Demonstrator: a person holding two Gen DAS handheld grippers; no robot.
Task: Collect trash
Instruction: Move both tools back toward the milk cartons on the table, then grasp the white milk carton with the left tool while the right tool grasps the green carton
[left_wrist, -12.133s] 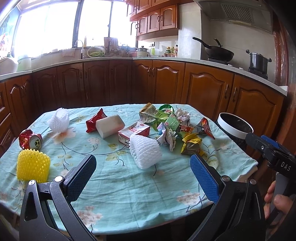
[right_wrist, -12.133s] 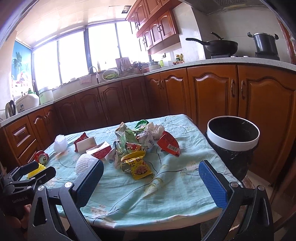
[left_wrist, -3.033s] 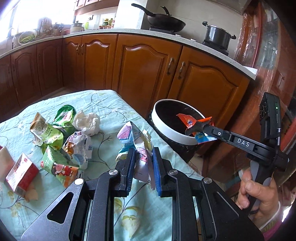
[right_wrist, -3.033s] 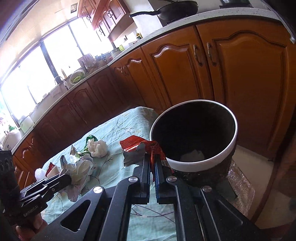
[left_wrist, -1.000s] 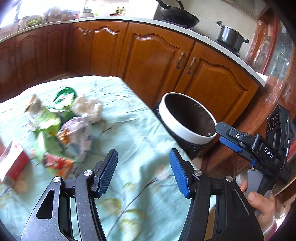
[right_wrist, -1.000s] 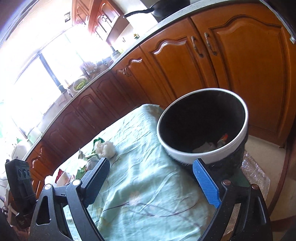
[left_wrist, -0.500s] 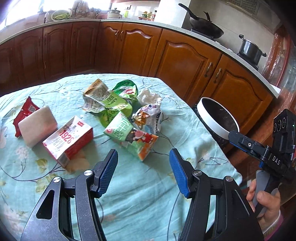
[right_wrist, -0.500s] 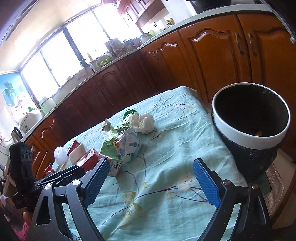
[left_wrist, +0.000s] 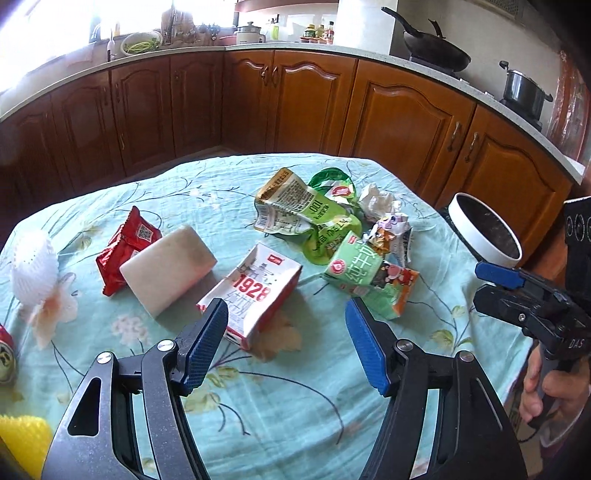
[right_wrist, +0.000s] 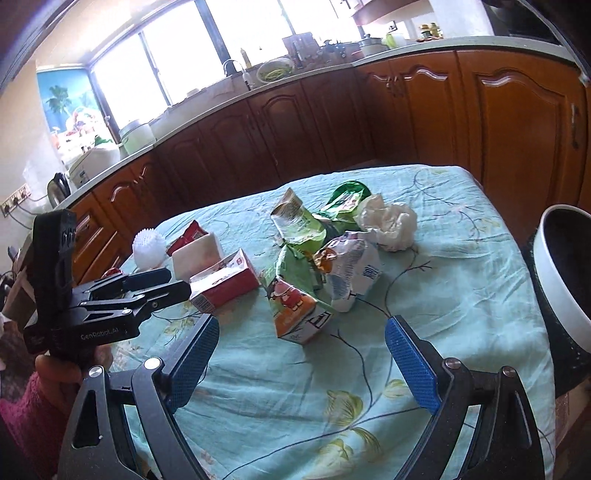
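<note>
Trash lies on the floral tablecloth (left_wrist: 295, 398). A red-white "1928" carton (left_wrist: 255, 291) lies just ahead of my open, empty left gripper (left_wrist: 286, 343). A green drink carton (left_wrist: 365, 277), green wrappers (left_wrist: 295, 206) and a crumpled tissue (left_wrist: 376, 201) form a pile to its right. My right gripper (right_wrist: 301, 358) is open and empty, just short of the green carton (right_wrist: 295, 299) and a crumpled white wrapper (right_wrist: 351, 269). The white-rimmed bin (right_wrist: 561, 280) stands off the table's right edge.
A white foam block (left_wrist: 166, 269), a red snack bag (left_wrist: 125, 247), a white foam net (left_wrist: 33, 262), a red can (left_wrist: 5, 358) and a yellow foam net (left_wrist: 22, 443) lie to the left. Wooden cabinets (left_wrist: 406, 122) ring the table.
Both grippers have swung away from the bin back over the table and closer to the trash pile. Both stay open and empty.
</note>
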